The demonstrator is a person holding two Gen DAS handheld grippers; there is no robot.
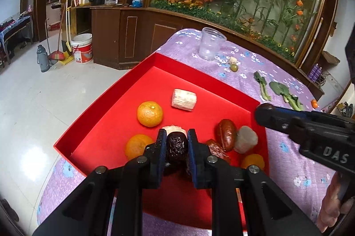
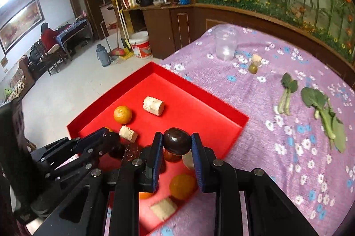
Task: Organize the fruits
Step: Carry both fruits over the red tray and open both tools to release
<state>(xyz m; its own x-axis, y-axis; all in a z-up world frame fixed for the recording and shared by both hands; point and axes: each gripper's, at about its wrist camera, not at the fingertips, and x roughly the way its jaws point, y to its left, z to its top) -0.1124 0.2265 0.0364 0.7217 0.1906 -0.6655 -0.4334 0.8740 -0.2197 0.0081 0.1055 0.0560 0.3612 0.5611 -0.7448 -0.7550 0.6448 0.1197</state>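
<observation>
A red tray (image 1: 106, 100) sits on the purple flowered tablecloth. It holds oranges (image 1: 149, 113), white sugarcane pieces (image 1: 184, 99), red dates (image 1: 226, 135) and a grey chunk (image 1: 245, 139). My left gripper (image 1: 176, 143) is shut on a wrinkled dark date (image 1: 176, 146) above the tray. My right gripper (image 2: 176, 143) is shut on a smooth dark brown round fruit (image 2: 176, 141) over the tray's (image 2: 199, 103) right part. The left gripper (image 2: 106, 136) shows at left in the right wrist view; the right gripper's body (image 1: 310, 131) shows at right in the left wrist view.
On the cloth beyond the tray stand a clear plastic cup (image 2: 225, 43), a small green fruit (image 2: 253, 68) with a pale piece behind it, and two leafy greens (image 2: 321, 107). A small orange (image 1: 314, 103) lies at the table's right edge. A wooden cabinet stands behind.
</observation>
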